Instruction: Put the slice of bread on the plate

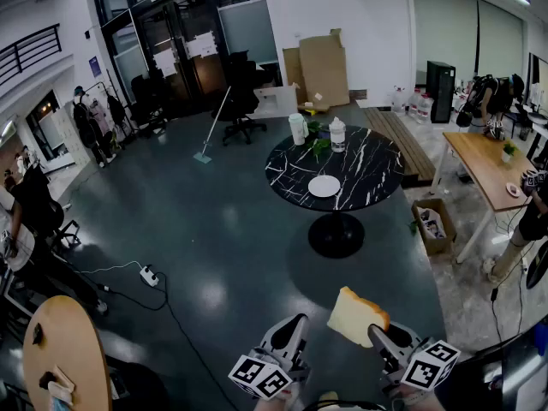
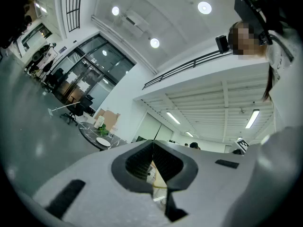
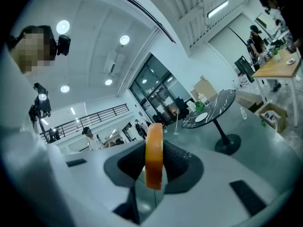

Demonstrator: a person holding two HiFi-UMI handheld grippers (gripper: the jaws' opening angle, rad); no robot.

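The right gripper point(image 1: 378, 332) is holding the slice of bread point(image 1: 357, 315) up in the air, its jaws pressing on the two faces of the slice. In the right gripper view the bread point(image 3: 154, 155) is showing edge-on between the pads. So the pick-up is looking done, while the carrying and the setting down are both left to do. The white plate point(image 1: 324, 186) is lying bare on the round black marble worktop point(image 1: 368, 165), well apart from the bread, across a stretch of floor.

The left gripper point(image 1: 291, 328) is hovering beside the right one with its jaws together and nothing between them.

The hands carrying both grippers are being cut off by the lower edge of the head view. How deep the slice is sitting in the jaws is hard to tell, since one corner is hiding behind the right gripper. The plate is appearing small in every view, so its rim and depth are not making out clearly.
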